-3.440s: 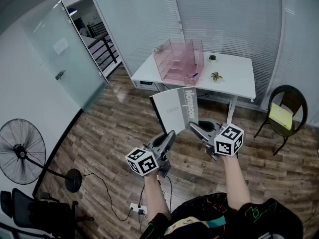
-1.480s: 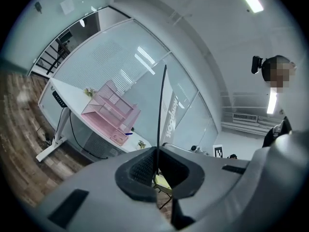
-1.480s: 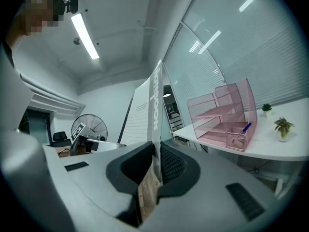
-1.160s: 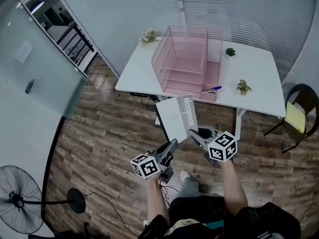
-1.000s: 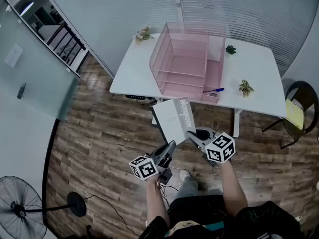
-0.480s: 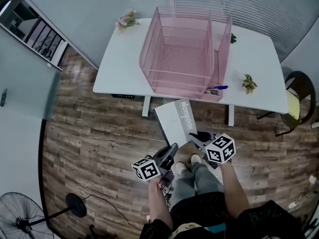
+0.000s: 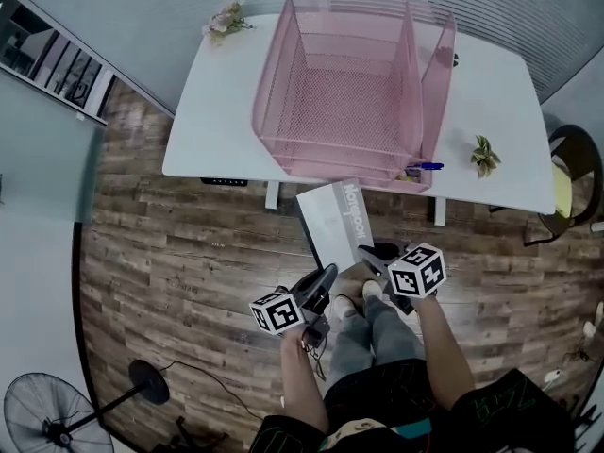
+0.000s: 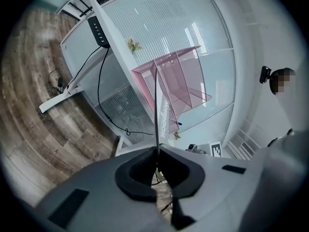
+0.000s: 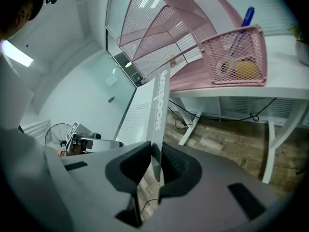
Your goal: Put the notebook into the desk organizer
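A grey notebook (image 7: 335, 223) stands on edge in front of me, held from below by both grippers. My left gripper (image 7: 324, 277) is shut on its thin lower edge; that edge shows as a dark line (image 8: 156, 110) rising from the left gripper (image 8: 157, 154). My right gripper (image 7: 369, 251) has the notebook's printed spine (image 9: 157, 111) between its pads; the right gripper (image 9: 155, 154) jaws are opening slightly while the pads still touch it. The pink mesh desk organizer (image 7: 344, 83) stands on the white desk (image 7: 203, 102) just beyond the notebook, and appears as well in both gripper views (image 8: 178, 81) (image 9: 161, 28).
A small pink mesh cup (image 9: 235, 57) with a blue pen (image 9: 247, 16) hangs at the organizer's right front corner. A little plant (image 7: 486, 154) and dried flowers (image 7: 225, 15) sit on the desk. A chair (image 7: 571, 187) stands right, a floor fan (image 7: 52, 421) lower left.
I have come closer to the desk: the organizer now looms larger and sits just past the notebook's top. Both grippers keep hold of the notebook in the same pose.
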`<state>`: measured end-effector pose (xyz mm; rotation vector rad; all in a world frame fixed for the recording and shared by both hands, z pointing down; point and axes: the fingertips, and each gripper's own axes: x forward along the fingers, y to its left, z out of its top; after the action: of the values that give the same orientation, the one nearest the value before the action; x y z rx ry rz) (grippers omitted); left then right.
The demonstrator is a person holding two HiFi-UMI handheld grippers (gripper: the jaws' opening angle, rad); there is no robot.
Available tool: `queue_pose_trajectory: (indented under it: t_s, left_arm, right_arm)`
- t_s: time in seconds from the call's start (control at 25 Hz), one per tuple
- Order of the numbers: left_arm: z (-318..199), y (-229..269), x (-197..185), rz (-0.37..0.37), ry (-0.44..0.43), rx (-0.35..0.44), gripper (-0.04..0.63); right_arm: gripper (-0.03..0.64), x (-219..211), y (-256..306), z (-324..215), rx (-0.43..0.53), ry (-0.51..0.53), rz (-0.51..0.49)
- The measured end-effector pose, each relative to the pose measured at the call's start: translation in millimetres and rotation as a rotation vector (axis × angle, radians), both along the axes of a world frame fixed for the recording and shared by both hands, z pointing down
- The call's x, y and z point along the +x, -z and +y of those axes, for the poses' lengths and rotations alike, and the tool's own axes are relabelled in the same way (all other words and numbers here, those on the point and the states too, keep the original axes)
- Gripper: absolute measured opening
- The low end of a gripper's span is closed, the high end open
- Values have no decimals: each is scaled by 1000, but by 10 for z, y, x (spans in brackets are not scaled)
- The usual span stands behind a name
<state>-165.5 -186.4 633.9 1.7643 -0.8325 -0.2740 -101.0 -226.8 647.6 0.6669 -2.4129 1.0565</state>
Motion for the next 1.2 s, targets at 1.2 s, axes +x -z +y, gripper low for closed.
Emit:
queue_pose_trajectory:
  t_s: [1.2]
  left_arm:
    - [-1246,-9,-132,91,-2,14,11]
  right_arm:
    - [195,-52,-17,-590,77,-32,41]
